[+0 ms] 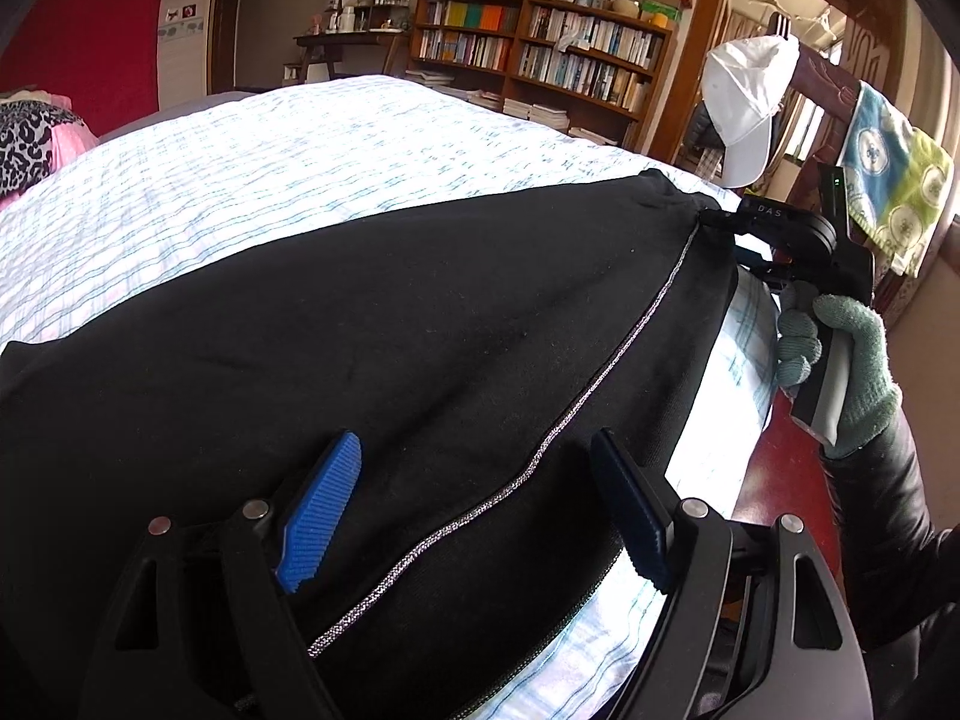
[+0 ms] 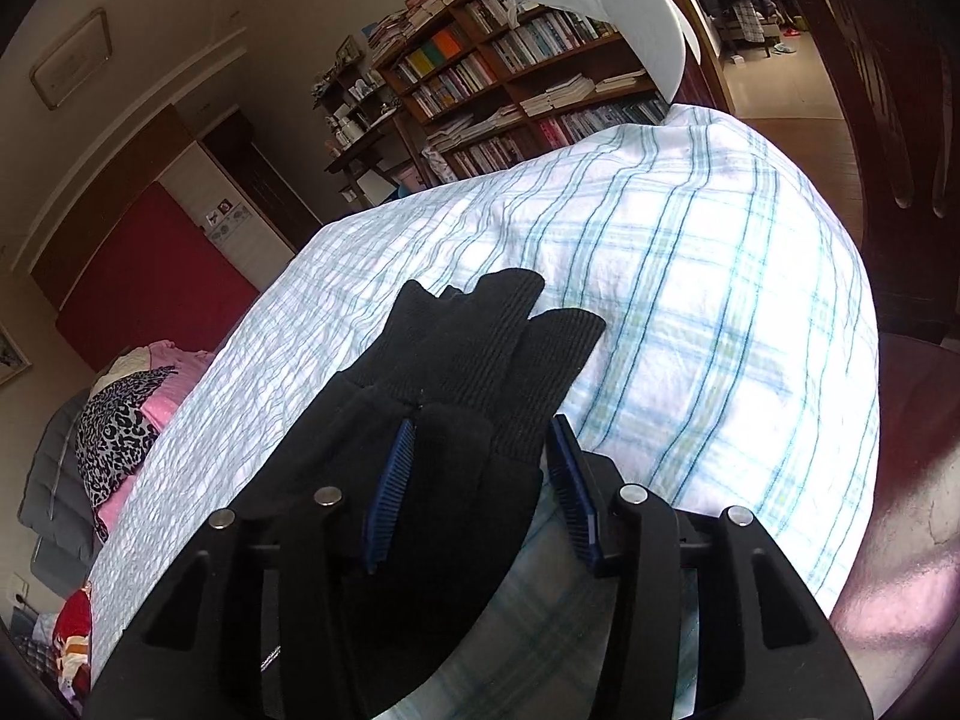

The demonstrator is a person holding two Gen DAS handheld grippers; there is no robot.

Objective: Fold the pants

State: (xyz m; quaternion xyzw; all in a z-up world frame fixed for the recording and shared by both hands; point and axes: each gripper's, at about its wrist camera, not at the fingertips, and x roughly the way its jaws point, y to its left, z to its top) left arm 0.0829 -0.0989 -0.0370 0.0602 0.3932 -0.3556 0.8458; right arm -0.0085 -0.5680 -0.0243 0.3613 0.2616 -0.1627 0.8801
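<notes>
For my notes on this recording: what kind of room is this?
Probably a bedroom at home: a bed with a checked sheet, full bookshelves, black pants spread out for folding.

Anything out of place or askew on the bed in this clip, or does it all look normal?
Nothing is spilled or damaged. The black pants lie flat on the striped bedsheet, but the ribbed cuffs are staggered rather than lined up, one leg end reaching past the others. The near edge of the pants hangs slightly over the bed edge.
</notes>
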